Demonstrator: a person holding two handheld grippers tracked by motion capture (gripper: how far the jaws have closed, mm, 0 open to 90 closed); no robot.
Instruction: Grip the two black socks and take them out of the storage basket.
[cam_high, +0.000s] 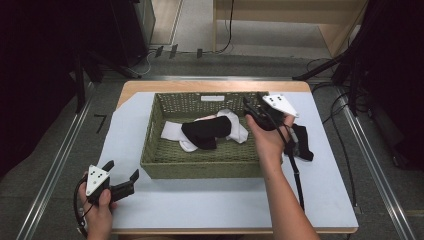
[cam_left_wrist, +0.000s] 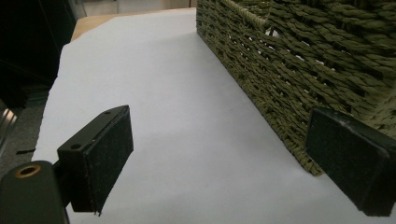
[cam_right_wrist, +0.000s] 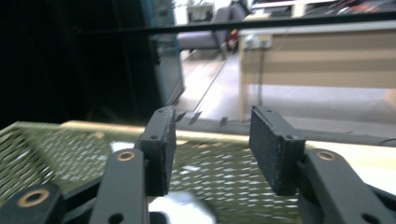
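sorting socks into the woven basket (cam_high: 200, 167). black sock (cam_high: 206, 131) and white socks (cam_high: 172, 131) already lie inside, mid-basket. 1 more black sock (cam_high: 303, 142) sits on the white sheet (cam_high: 210, 205) at 3 o'clock of the basket, just outside its wall. my right gripper (cam_right_wrist: 212, 151) is over the basket's 2 o'clock corner, jaws apart, empty. left gripper (cam_left_wrist: 224, 158) parked at 8 o'clock, spread wide, idle. next i reckon: swing right out to that stray sock, pinch, lift over the rim.
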